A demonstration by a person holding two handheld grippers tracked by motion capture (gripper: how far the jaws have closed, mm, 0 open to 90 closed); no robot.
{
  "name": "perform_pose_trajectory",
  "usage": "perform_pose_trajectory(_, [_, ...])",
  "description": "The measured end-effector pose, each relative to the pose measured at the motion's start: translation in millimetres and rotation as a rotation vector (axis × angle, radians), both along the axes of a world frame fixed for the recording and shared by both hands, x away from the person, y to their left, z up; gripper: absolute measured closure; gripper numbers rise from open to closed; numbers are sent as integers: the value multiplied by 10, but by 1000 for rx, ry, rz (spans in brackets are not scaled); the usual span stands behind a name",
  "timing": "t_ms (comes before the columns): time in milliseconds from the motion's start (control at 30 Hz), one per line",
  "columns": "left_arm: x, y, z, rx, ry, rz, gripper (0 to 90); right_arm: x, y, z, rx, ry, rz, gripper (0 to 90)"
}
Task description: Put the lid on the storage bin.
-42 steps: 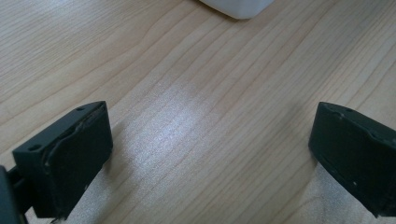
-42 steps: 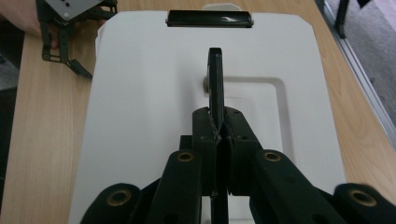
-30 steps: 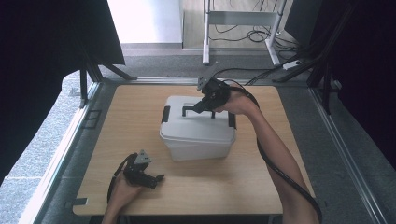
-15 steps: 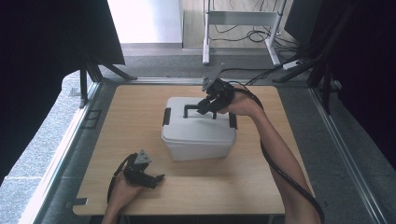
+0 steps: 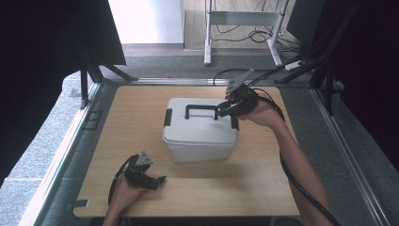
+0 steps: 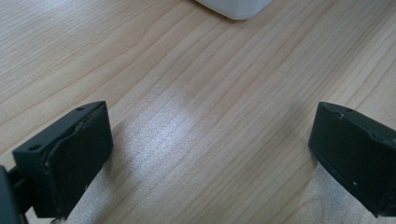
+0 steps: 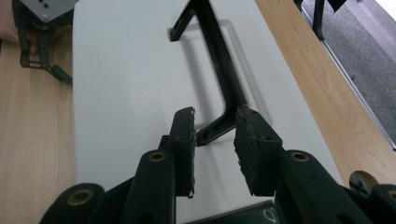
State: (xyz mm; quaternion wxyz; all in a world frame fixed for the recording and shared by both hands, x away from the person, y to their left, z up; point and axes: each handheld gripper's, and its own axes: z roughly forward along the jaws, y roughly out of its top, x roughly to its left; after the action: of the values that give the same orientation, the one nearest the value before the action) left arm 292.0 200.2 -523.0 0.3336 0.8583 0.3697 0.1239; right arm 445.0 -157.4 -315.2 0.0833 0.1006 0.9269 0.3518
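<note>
The white box (image 5: 200,129) sits mid-tabletop (image 5: 141,108), its black handle (image 7: 219,65) raised. The right gripper (image 7: 215,135) is at the handle's near end, its jaws just opened, slightly apart, the handle's end between them, ungripped. The left gripper (image 5: 157,180) rests near the front edge, jaws wide open on nothing.

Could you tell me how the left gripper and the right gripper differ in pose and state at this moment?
The left gripper rests low on the bare table, jaws wide apart with nothing between them; the right gripper is over the white box, jaws narrower, either side of the end of the black handle, having just opened. Both are black and hand-held.
</note>
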Motion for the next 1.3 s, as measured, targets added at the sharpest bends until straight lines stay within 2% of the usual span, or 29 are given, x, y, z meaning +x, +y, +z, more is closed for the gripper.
perform_pose_trajectory(100, [0,-1,0,0,0,0,0,32,19,-69,-3,3,-13,683])
perform_pose_trajectory(167, [0,-1,0,0,0,0,0,72,51,-116,-15,-2,-44,680])
perform_pose_trajectory(233, [-2,0,1,-1,-1,3,0,106,58,-134,2,5,-61,657])
perform_pose_trajectory(267, [-5,9,4,-14,4,10,5,108,57,-132,5,5,-64,650])
perform_pose_trajectory(300, [4,26,11,-47,22,5,2,107,46,-124,9,4,-67,631])
perform_pose_trajectory(333, [26,56,40,-97,58,-12,3,95,32,-117,11,3,-73,617])
perform_pose_trajectory(367, [34,68,68,-112,63,-16,16,71,6,-112,15,4,-78,588])
perform_pose_trajectory(433, [43,86,185,-112,29,-11,21,15,-59,-112,11,9,-95,548])
perform_pose_trajectory(567, [86,90,466,-155,-41,-26,36,-114,-224,-167,12,16,-155,441])
perform_pose_trajectory(600, [111,46,581,-150,-65,-38,34,-137,-262,-186,11,17,-170,414])
perform_pose_trajectory(667, [144,-26,698,-140,-87,-60,32,-214,-389,-244,19,22,-216,338])
perform_pose_trajectory(733, [184,-113,796,-140,-109,-80,26,-315,-499,-293,44,34,-234,266])
perform_pose_trajectory(867, [268,-253,881,-130,-128,-98,30,-563,-666,-437,57,52,-256,184])
perform_pose_trajectory(967, [282,-309,890,-115,-141,-96,44,-743,-706,-641,59,64,-267,169])
perform_pose_trajectory(1100, [265,-322,927,-136,-171,-81,113,-884,-665,-911,92,47,-263,230])
perform_pose_trajectory(1167, [266,-332,968,-141,-184,-76,147,-899,-635,-951,103,26,-273,267])
perform_pose_trajectory(1233, [268,-349,1021,-130,-199,-76,159,-903,-599,-929,143,6,-272,295])
perform_pose_trajectory(1300, [270,-350,1064,-141,-213,-80,179,-905,-571,-879,142,-25,-286,308])
